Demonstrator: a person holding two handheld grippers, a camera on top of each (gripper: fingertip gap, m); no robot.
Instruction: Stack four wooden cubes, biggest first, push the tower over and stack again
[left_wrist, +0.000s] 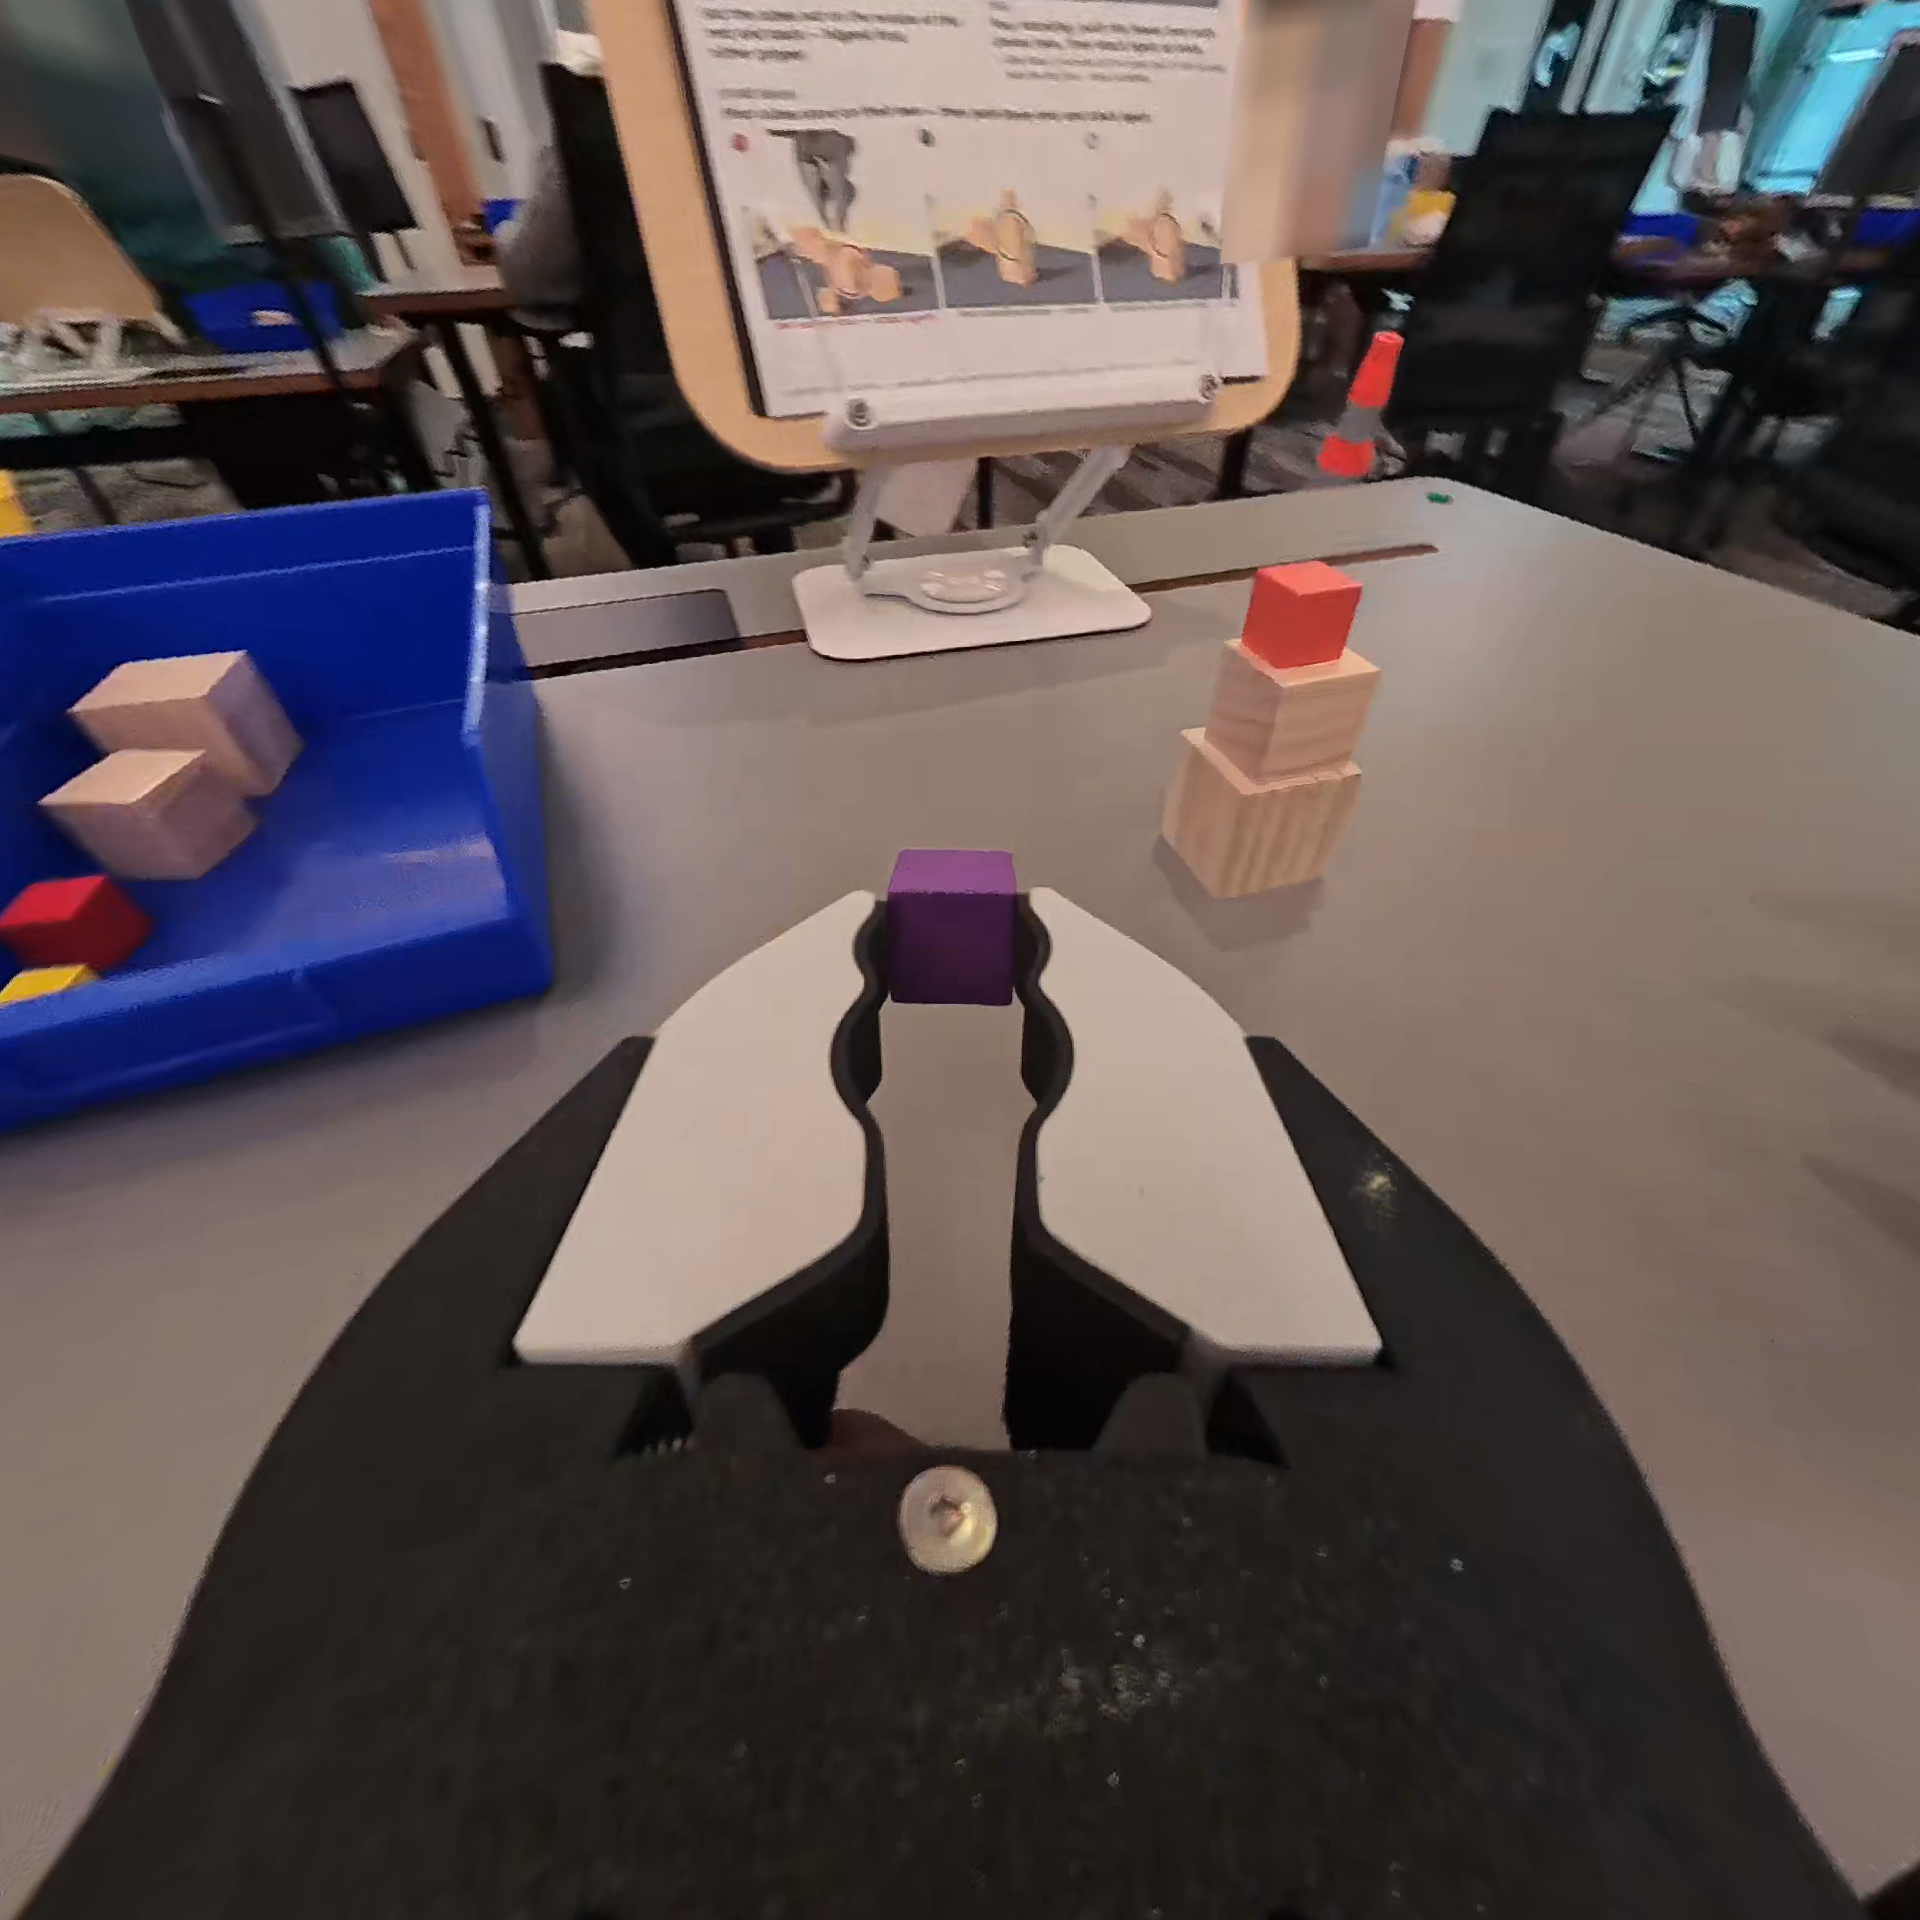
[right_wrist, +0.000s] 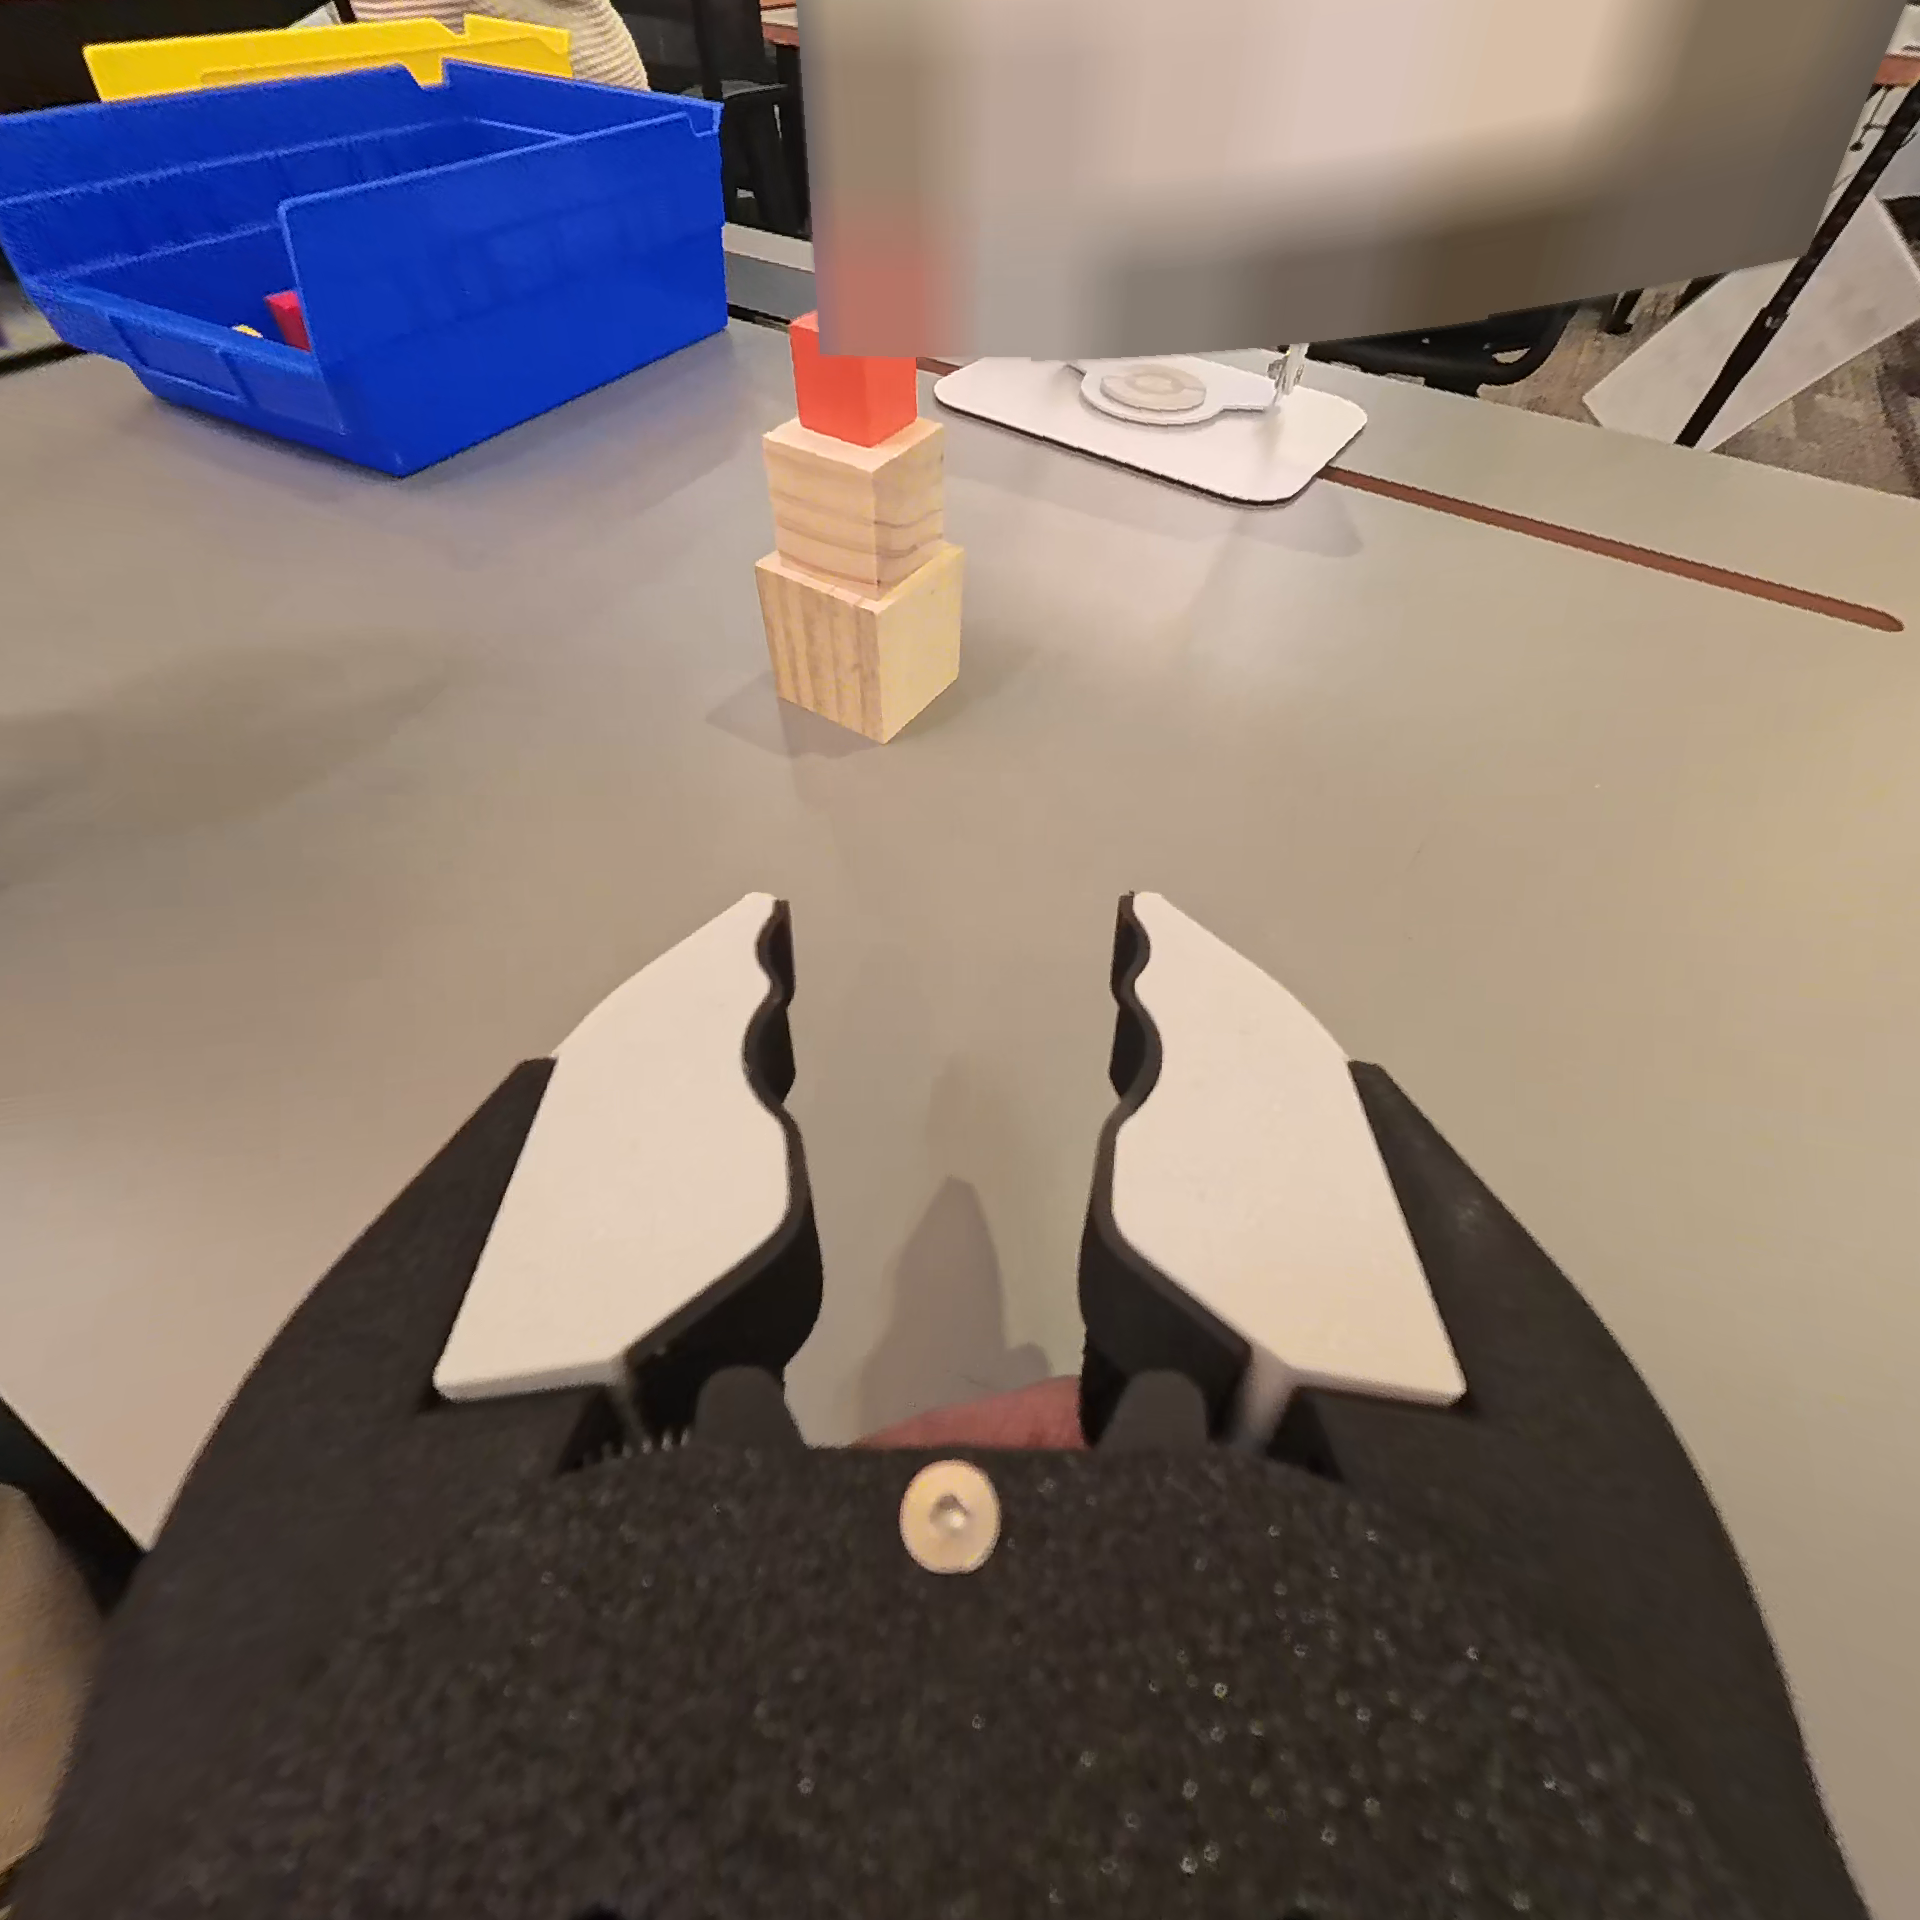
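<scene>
A tower of three cubes stands on the grey table (left_wrist: 1558, 1039): a large wooden cube (left_wrist: 1257, 826) at the bottom, a smaller wooden cube (left_wrist: 1294, 717) on it, and an orange-red cube (left_wrist: 1299, 613) on top. The same tower shows in the right wrist view: large cube (right_wrist: 862, 649), middle cube (right_wrist: 852, 504), orange-red cube (right_wrist: 852, 390). My left gripper (left_wrist: 951, 914) is shut on a small purple cube (left_wrist: 951, 930), left of and nearer than the tower. My right gripper (right_wrist: 951, 914) is open and empty, well short of the tower.
A blue bin (left_wrist: 312, 997) at the left holds two wooden cubes (left_wrist: 156, 769), a red cube (left_wrist: 73, 920) and a yellow one (left_wrist: 47, 982); it shows at the back left in the right wrist view (right_wrist: 468, 301). A document stand's white base (left_wrist: 971, 613) sits behind the tower.
</scene>
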